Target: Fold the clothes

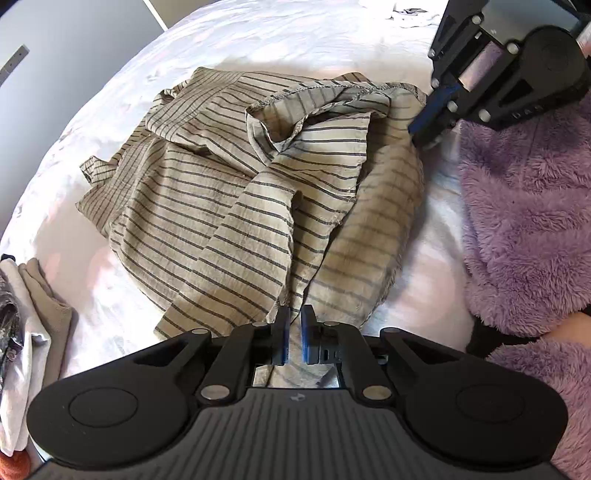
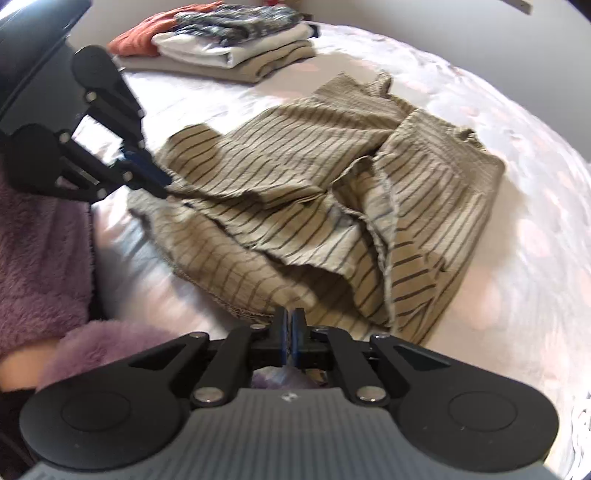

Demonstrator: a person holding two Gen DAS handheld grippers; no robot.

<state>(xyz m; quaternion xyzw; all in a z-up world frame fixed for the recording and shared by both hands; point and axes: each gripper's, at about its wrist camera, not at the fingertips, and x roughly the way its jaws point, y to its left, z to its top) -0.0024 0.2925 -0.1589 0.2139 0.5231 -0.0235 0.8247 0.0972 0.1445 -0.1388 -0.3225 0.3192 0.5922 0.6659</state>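
A beige garment with dark stripes (image 1: pixel 236 192) lies crumpled on the white bed sheet (image 1: pixel 258 40); it also shows in the right wrist view (image 2: pixel 332 206). My left gripper (image 1: pixel 294 325) is shut on the garment's near edge, with cloth between the blue pads. In the right wrist view the left gripper (image 2: pixel 162 186) pinches the garment's left edge. My right gripper (image 2: pixel 289 325) has its jaws together at the garment's hem. In the left wrist view the right gripper (image 1: pixel 421 129) touches the garment's far right corner.
A stack of folded clothes (image 2: pixel 229 40) sits at the far side of the bed, also at the left edge of the left wrist view (image 1: pixel 26 314). A fluffy purple sleeve (image 1: pixel 524 221) fills the right side. More white cloth (image 1: pixel 410 14) lies at the far edge.
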